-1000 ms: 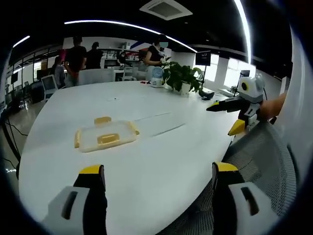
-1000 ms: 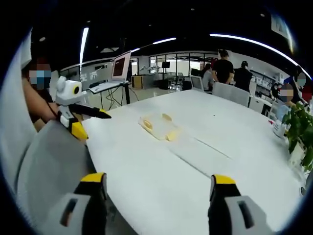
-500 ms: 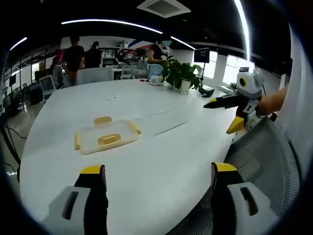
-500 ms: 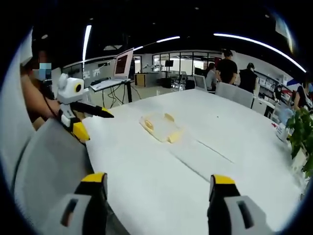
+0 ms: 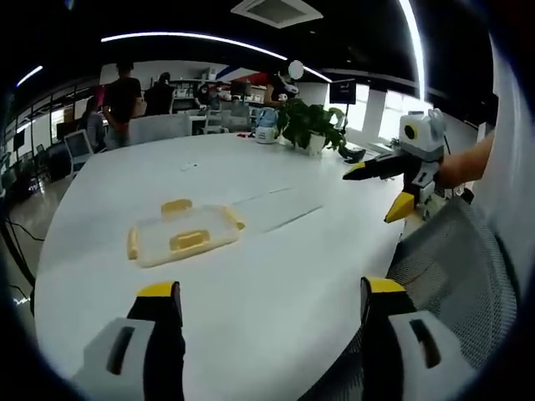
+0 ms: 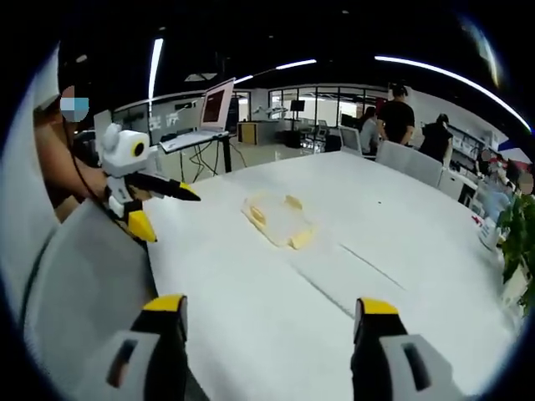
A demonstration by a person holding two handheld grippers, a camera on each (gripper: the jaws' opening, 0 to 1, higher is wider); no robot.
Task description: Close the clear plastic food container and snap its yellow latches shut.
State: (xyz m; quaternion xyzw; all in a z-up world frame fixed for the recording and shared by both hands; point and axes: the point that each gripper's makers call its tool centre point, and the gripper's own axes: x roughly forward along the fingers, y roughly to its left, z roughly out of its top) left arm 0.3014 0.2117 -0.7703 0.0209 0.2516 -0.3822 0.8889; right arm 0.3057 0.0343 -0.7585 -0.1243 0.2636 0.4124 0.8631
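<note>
Left gripper view: my left tongs (image 5: 267,305) stand wide apart with nothing between them, held above the near edge of the white bench (image 5: 251,259). The clear plastic food container (image 5: 183,235) lies flat on the bench ahead and to the left of the tongs, well apart from them — its yellow latches (image 5: 189,241) show at its sides and front. My right tongs (image 5: 383,188) enter from the right, spread wide over the bench's far edge, near a mesh chair back (image 5: 451,267). A potted plant (image 5: 308,129) stands farther along the bench, with people beyond it. Right gripper view: my right tongs (image 6: 267,309) gape wide and empty above the bench (image 6: 351,251); the container (image 6: 277,220) rests mid-bench, ahead — my left tongs (image 6: 163,207) hang spread at the left, clear of it.
</note>
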